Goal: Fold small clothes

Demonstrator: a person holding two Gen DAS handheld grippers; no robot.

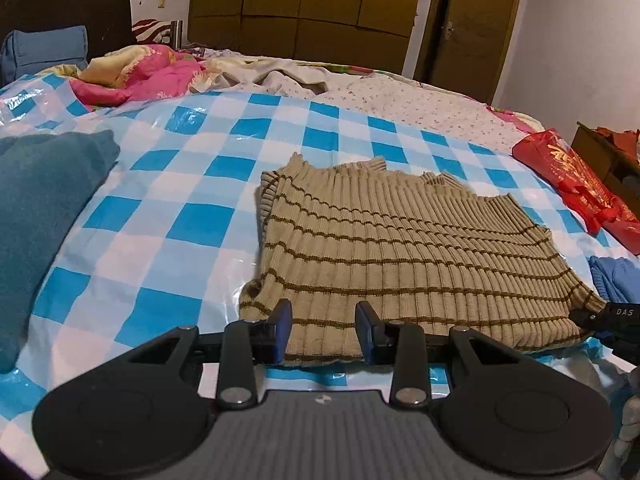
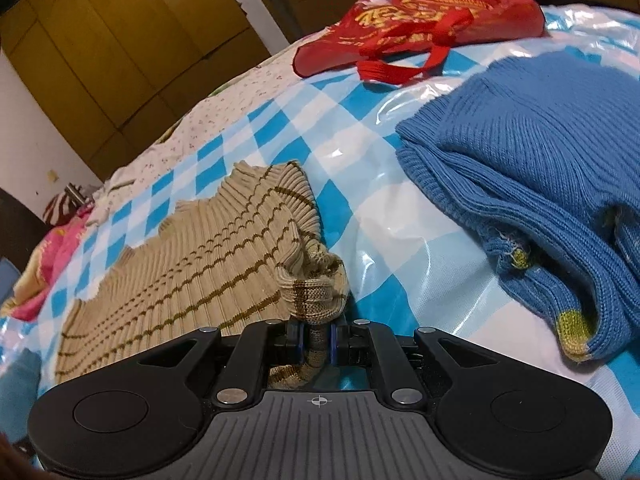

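Note:
A beige ribbed sweater (image 1: pixel 400 248) with thin brown stripes lies flat on the checked sheet (image 1: pixel 168 200). My left gripper (image 1: pixel 324 320) hangs over its near hem, fingers apart; the cloth shows flat in the gap and neither pad presses on it. In the right wrist view, my right gripper (image 2: pixel 318 344) is shut on a bunched corner of the same sweater (image 2: pixel 192 264), which is pulled up into a small fold at the fingers. That right gripper (image 1: pixel 600 316) also shows at the sweater's near right corner in the left wrist view.
A folded teal garment (image 1: pixel 44 208) lies to the left, a blue knit sweater (image 2: pixel 532 152) to the right and a red bag (image 2: pixel 420 24) beyond it. Pink and cream bedding (image 1: pixel 140 76) is heaped at the bed's far side, before brown wardrobe doors (image 1: pixel 312 0).

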